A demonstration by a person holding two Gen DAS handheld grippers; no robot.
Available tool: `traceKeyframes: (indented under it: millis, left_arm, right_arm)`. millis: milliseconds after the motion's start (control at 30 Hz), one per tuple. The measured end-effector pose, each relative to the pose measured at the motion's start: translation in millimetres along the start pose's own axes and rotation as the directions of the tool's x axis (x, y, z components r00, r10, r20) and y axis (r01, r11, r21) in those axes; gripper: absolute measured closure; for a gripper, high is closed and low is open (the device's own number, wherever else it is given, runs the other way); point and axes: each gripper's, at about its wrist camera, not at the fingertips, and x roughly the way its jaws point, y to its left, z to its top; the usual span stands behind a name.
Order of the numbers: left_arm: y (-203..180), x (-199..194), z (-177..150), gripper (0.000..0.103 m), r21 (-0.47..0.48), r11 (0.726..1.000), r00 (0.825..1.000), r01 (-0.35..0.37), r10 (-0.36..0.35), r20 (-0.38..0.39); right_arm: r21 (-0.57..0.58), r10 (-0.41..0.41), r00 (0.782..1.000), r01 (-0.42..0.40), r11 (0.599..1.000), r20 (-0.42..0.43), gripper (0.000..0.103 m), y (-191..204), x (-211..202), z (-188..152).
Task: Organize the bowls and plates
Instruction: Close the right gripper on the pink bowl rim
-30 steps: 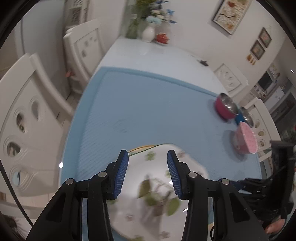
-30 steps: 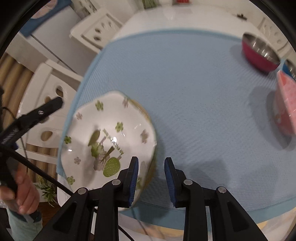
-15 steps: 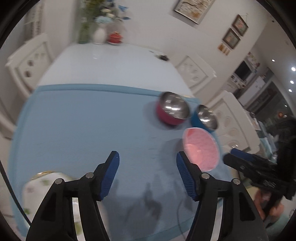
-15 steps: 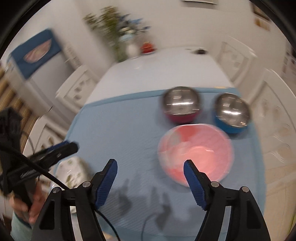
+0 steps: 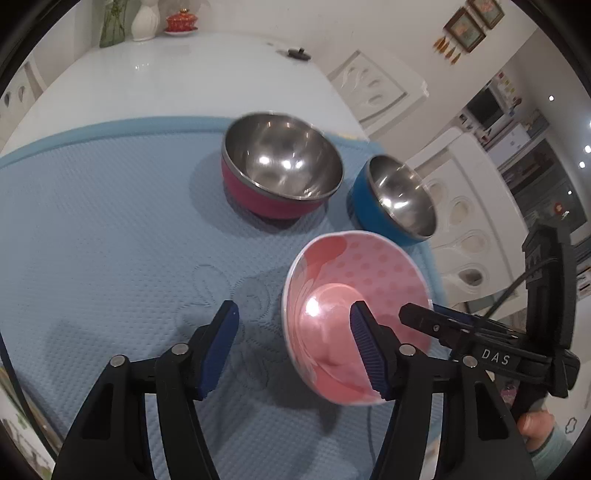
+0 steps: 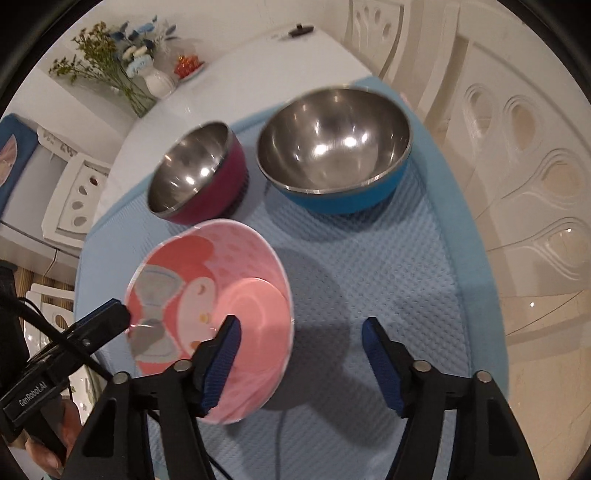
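Observation:
A pink bowl (image 5: 347, 306) with a cartoon print sits on the blue mat (image 5: 92, 240); it also shows in the right wrist view (image 6: 221, 295). Behind it stand a steel bowl with a magenta outside (image 5: 280, 173) and a steel bowl with a blue outside (image 5: 395, 201), both seen in the right wrist view too, the magenta one (image 6: 199, 177) and the blue one (image 6: 332, 147). My left gripper (image 5: 295, 343) is open, its right finger over the pink bowl. My right gripper (image 6: 301, 354) is open, its left finger over the pink bowl's near rim.
The mat lies on a white table (image 5: 166, 74) with a vase (image 5: 146, 18) and a red lidded dish (image 5: 181, 22) at the far end. White chairs (image 6: 517, 147) line the right side. A floral plate's edge (image 5: 18, 435) shows at the lower left.
Both grippers have swung from the floral plate at the left to the pink bowl at the right and come close over it. Both have opened wider.

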Motion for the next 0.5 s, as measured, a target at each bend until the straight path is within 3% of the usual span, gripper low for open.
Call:
traceKeyframes:
  millis: [33, 100, 267, 500]
  left_arm:
    - [0, 3, -1, 0.05, -0.004, 1.0, 1.0, -0.003, 0.003, -0.012]
    - [0, 10, -3, 0.068, -0.01, 1.0, 0.999, 0.002, -0.003, -0.032]
    - [4, 16, -8, 0.083, -0.033, 0.999, 0.998, 0.031, -0.032, -0.046]
    - [-2, 0, -15, 0.083, -0.002, 1.0, 1.0, -0.002, 0.002, -0.002]
  right_arm:
    - [-0.002, 0.008, 1.0, -0.008, 1.0, -0.004, 0.049, -2, 4, 0]
    - [-0.015, 0.022, 1.0, -0.022, 1.0, -0.018, 0.059, -1, 13, 0]
    - [-0.073, 0.048, 0.997, -0.052, 0.996, -0.052, 0.09, 5, 27, -4]
    - [-0.126, 0.009, 0.999, -0.016, 0.992, -0.05, 0.09, 16, 26, -8]
